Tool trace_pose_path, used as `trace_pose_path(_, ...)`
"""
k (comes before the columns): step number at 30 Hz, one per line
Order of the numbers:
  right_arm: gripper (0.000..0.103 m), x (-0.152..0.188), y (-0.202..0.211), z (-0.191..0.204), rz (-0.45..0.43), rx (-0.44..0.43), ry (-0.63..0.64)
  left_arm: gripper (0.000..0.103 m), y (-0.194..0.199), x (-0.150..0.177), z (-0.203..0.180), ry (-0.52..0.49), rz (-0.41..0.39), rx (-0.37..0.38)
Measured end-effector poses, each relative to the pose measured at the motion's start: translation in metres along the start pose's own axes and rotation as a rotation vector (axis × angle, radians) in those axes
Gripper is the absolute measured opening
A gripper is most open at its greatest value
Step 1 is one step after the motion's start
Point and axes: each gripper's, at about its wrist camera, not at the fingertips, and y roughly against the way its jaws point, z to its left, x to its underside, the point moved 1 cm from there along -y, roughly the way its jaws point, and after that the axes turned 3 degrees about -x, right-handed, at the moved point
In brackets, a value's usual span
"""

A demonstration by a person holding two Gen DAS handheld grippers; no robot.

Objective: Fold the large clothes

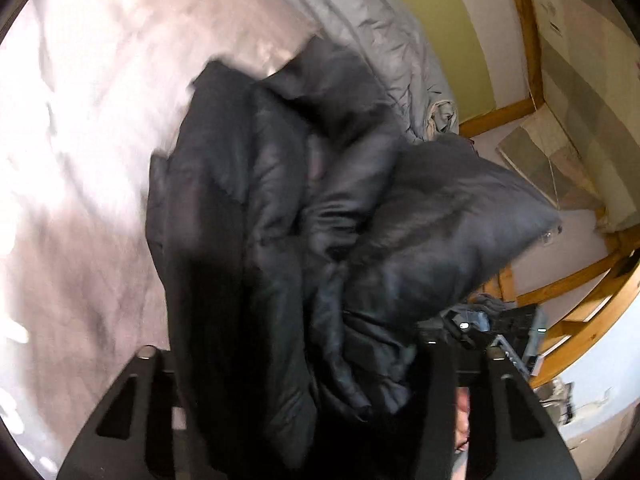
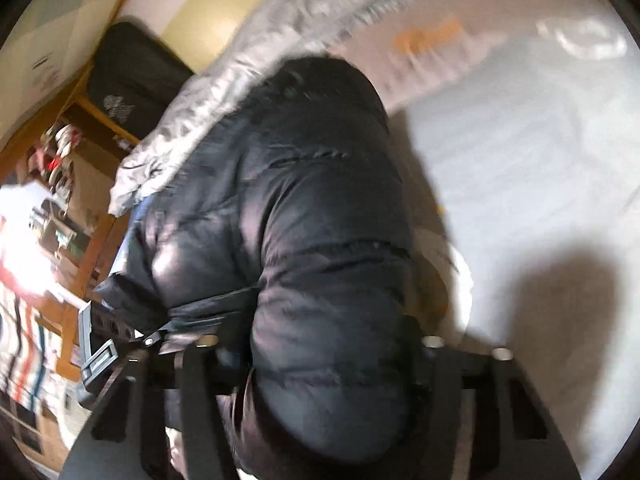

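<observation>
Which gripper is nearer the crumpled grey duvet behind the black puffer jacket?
Too close to call. Both the left gripper and right gripper are clamped on the black puffer jacket, with the grey duvet beyond the jacket's far end in each view.

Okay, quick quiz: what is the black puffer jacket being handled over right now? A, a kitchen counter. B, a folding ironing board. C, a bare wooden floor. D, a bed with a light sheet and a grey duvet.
D: the black puffer jacket hangs over a light sheet, with a crumpled grey duvet bunched along the far side.
</observation>
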Motion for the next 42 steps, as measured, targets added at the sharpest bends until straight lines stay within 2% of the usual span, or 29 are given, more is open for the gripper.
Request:
trace_pose_path(3, 0.043, 0.000, 0.019, 0.021, -0.089, -0.028, 0.079, 0.040, 0.016, 0.003, -0.026, -0.131, -0.083, -0.043)
trace_pose_path(6, 0.043, 0.001, 0.041, 0.037, -0.166, -0.049, 0.134, 0.040, 0.030, 0.003, -0.040, -0.191, -0.142, -0.002)
trace_pose_path(9, 0.043, 0.000, 0.056, 0.046, -0.206, -0.065, 0.164, 0.040, 0.040, 0.008, -0.053, -0.266, -0.193, -0.009)
trace_pose_path(18, 0.044, 0.001, 0.078, 0.048, -0.219, -0.077, 0.186, 0.040, 0.050, 0.028, -0.082, -0.390, -0.285, -0.058)
trace_pose_path(19, 0.044, 0.000, 0.081, 0.049, -0.219, -0.078, 0.196, 0.040, 0.046, 0.020, -0.085, -0.405, -0.296, -0.061)
trace_pose_path(22, 0.045, -0.004, 0.094, 0.049, -0.230, -0.096, 0.214, 0.040, 0.049, 0.032, -0.098, -0.449, -0.321, -0.051)
trace_pose_path(25, 0.045, -0.014, 0.113, 0.048, -0.250, -0.101, 0.224, 0.041, 0.045, 0.032, -0.122, -0.493, -0.332, -0.047)
trace_pose_path(32, 0.046, -0.038, 0.175, 0.027, -0.332, -0.068, 0.219, 0.041, 0.020, 0.034, -0.184, -0.525, -0.332, -0.008)
trace_pose_path(37, 0.047, -0.062, 0.229, -0.007, -0.349, -0.005, 0.237, 0.041, -0.016, 0.045, -0.231, -0.542, -0.288, 0.037)
trace_pose_path(42, 0.047, -0.090, 0.285, -0.060, -0.330, 0.098, 0.246, 0.041, -0.081, 0.064, -0.283, -0.542, -0.192, 0.097)
